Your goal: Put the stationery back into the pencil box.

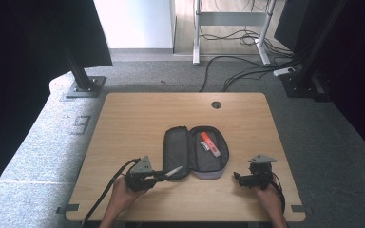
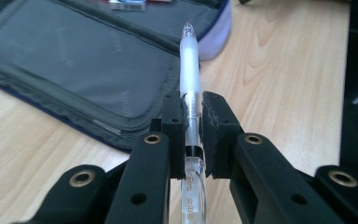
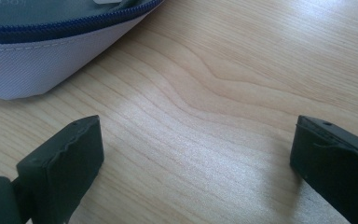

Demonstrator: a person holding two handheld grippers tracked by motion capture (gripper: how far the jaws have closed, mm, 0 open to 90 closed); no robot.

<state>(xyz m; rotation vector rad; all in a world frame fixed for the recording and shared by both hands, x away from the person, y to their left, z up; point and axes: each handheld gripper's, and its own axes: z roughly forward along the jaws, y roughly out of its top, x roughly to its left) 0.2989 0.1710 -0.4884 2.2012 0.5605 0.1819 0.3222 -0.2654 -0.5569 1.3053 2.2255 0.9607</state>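
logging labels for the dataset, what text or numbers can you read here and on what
No text here reads clearly.
Pen held in the left gripper: small print low on the clear barrel, too blurred to read.
White label inside the pencil case: blurred print, unreadable.
Orange item in the case: no legible marking.

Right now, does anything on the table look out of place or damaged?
Nothing stands out. The pencil case lies open and flat on the table, the left gripper holds a pen cleanly, and nothing looks spilled or broken.
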